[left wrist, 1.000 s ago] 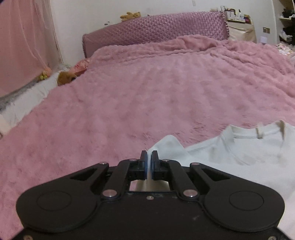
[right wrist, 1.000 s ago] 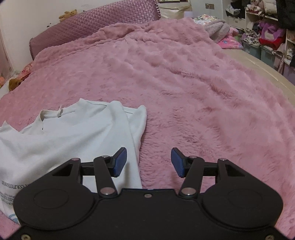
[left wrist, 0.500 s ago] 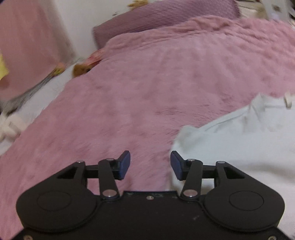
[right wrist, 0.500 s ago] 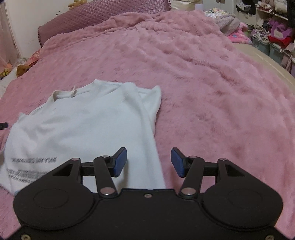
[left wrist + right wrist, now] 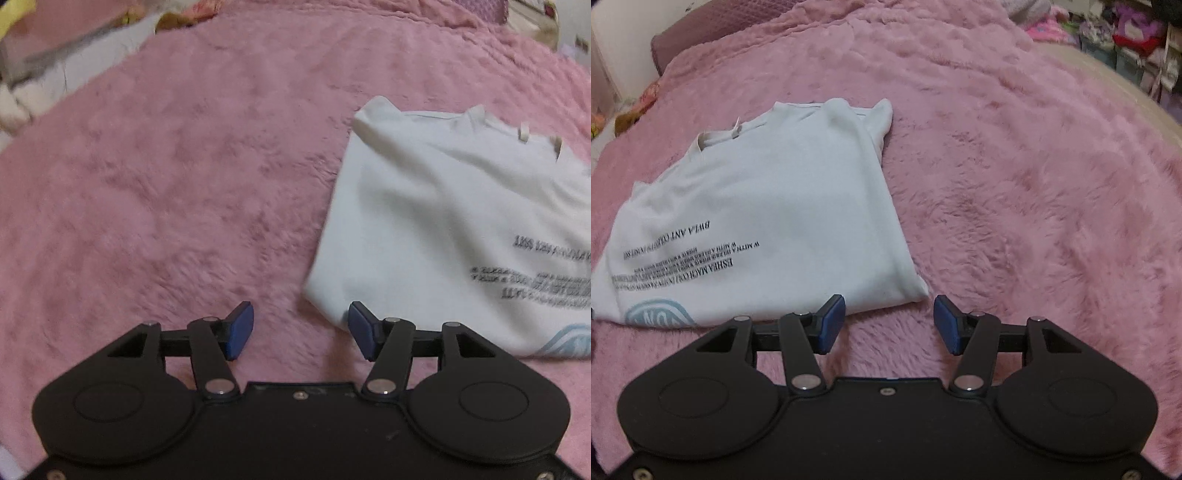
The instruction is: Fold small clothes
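We see upside-down black print on the white t-shirt (image 5: 768, 206), unreadable. Left gripper (image 5: 301, 330) and right gripper (image 5: 889, 325) both agape, empty, at its lower corners; pink blanket (image 5: 1034, 184) bare frame-right.

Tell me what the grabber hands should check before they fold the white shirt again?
1. Left gripper open and holding nothing: ok.
2. Right gripper open and holding nothing: ok.
3. White cotton shirt with black printed lettering lies flat on the fluffy pink blanket, both sides already folded in: ok.
4. Near bottom corners of the shirt lie close in front of each gripper's fingers: ok.
5. Nothing else resting on the shirt: ok.
6. Left camera picture sharp enough to aim by: not ok, it is blurred.
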Demonstrator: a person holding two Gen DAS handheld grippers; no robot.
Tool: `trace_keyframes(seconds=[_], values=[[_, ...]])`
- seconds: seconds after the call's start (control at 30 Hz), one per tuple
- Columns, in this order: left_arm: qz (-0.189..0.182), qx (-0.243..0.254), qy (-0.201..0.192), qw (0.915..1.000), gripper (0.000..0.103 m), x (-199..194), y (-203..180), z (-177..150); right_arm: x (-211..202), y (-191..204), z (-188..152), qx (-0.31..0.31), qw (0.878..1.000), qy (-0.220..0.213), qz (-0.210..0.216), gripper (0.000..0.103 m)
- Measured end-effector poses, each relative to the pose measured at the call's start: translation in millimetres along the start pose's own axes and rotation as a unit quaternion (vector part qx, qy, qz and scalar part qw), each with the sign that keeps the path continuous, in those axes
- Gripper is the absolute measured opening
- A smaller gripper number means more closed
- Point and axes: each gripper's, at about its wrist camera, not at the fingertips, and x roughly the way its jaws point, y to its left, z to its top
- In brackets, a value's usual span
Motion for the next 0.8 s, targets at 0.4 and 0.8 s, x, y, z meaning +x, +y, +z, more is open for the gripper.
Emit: trace_keyframes(seconds=[0.4,0.8], values=[[0.021,-0.049,-0.028,0.9982,0.003,18,-6,30,6,2,11,0.040,0.999,-0.027,0.008,0.004],[0.104,-0.005,-0.027,0.9942,0.000,-9,15,13,-19,-3,-8,0.071,0.997,-0.012,0.000,0.002]])
